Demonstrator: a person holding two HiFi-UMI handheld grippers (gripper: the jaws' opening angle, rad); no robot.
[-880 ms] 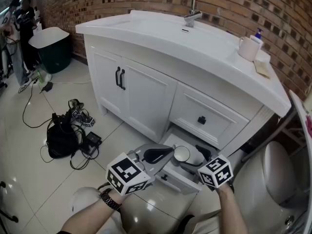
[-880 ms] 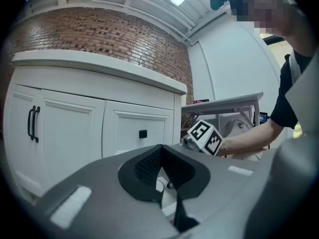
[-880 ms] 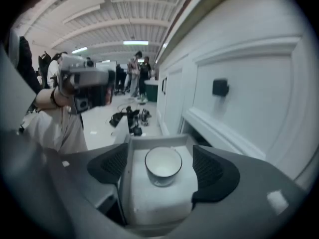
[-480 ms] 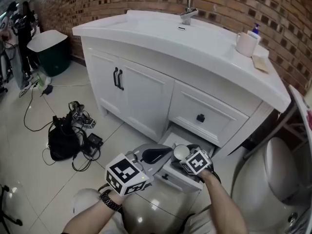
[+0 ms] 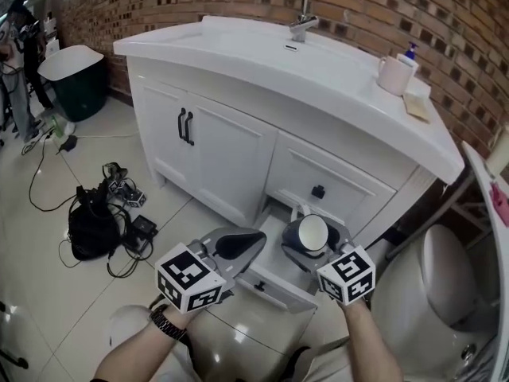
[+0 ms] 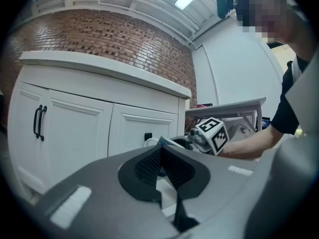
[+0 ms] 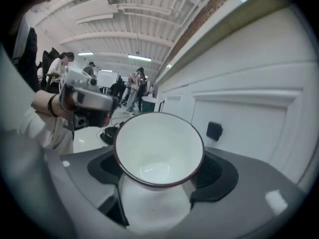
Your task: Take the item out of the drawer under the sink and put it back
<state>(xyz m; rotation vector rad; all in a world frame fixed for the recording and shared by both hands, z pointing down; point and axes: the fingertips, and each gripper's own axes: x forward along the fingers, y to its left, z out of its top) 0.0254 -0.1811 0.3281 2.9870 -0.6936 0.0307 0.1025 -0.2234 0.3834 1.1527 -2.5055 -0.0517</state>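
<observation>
Cup (image 7: pixel 158 148) | clamped between right gripper (image 7: pixel 159 176) jaws | mouth facing camera

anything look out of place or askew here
The bottom drawer of the white cabinet stands pulled open, and the right gripper holds a white cup with a dark red rim tipped on its side above it. A tangle of black cables and a bag clutters the tiled floor. Nothing looks spilled or broken.
</observation>
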